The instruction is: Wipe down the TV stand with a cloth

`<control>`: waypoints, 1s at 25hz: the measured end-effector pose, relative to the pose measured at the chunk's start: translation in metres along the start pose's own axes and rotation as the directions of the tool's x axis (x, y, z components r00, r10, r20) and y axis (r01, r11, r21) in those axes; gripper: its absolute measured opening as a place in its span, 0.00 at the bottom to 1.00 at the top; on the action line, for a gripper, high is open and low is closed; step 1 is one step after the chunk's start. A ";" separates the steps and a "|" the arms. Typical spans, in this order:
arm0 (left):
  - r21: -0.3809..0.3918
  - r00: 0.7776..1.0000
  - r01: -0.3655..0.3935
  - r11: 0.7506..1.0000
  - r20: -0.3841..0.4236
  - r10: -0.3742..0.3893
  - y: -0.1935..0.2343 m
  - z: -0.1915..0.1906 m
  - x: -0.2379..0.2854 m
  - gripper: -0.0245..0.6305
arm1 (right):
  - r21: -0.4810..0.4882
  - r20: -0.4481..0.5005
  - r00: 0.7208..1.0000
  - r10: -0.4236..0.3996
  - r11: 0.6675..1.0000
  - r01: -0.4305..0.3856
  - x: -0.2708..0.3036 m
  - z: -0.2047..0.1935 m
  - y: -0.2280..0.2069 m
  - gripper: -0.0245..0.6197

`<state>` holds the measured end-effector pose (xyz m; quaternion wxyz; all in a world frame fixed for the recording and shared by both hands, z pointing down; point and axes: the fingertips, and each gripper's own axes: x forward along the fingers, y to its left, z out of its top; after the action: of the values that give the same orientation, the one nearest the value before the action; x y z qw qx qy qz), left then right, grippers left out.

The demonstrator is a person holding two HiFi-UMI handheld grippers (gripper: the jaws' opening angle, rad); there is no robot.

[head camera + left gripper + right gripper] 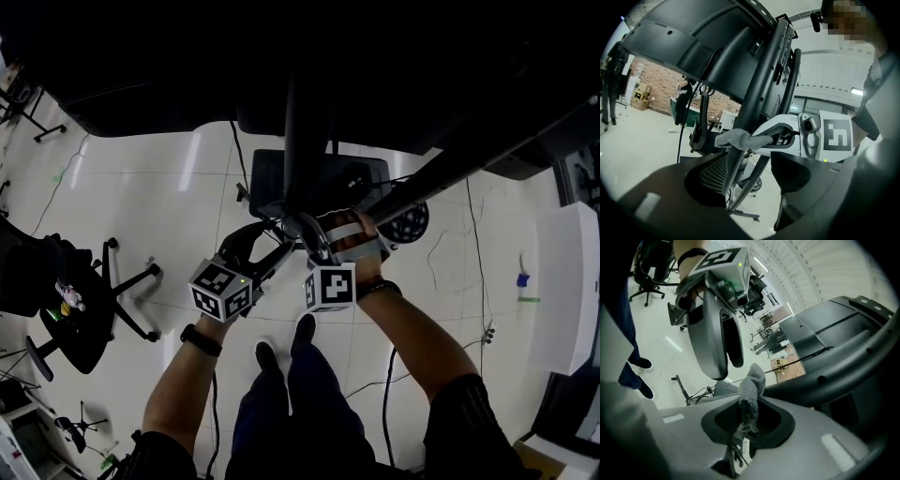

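Head view first: the left gripper [277, 251] and right gripper [319, 234] are crowded side by side against the dark TV stand [305, 122], just above the person's shoes [281, 342]. Over to the left gripper view, where its jaws are spread wide with nothing pinched, the stand's post [757, 93] shows in the gap, and the grey cloth [733, 139] lies across that post. Right gripper view now: those jaws are clamped tight on the cloth, a tuft poking up past the tips.
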<state>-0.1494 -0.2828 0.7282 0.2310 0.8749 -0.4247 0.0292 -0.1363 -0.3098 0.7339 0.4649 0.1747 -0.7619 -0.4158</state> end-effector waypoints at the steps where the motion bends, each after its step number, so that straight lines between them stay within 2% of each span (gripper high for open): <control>1: -0.005 1.000 -0.001 1.000 -0.008 0.001 0.005 -0.007 0.002 0.51 | 0.015 -0.005 1.000 0.012 1.000 -0.012 0.007 -0.003 0.009 0.13; 12: -0.010 0.996 -0.001 1.000 -0.095 0.000 0.057 -0.079 0.035 0.52 | 0.093 -0.053 0.992 0.115 0.990 -0.110 0.076 -0.031 0.100 0.13; 25: -0.100 0.990 -0.008 0.995 -0.144 -0.007 0.080 -0.145 0.056 0.52 | 0.173 -0.112 0.964 0.241 0.960 -0.220 0.134 -0.065 0.191 0.13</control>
<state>-0.1526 -0.3040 0.9020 0.3048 0.8577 -0.4080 0.0709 -0.1261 -0.3143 0.9761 0.5440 0.1483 -0.7754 -0.2842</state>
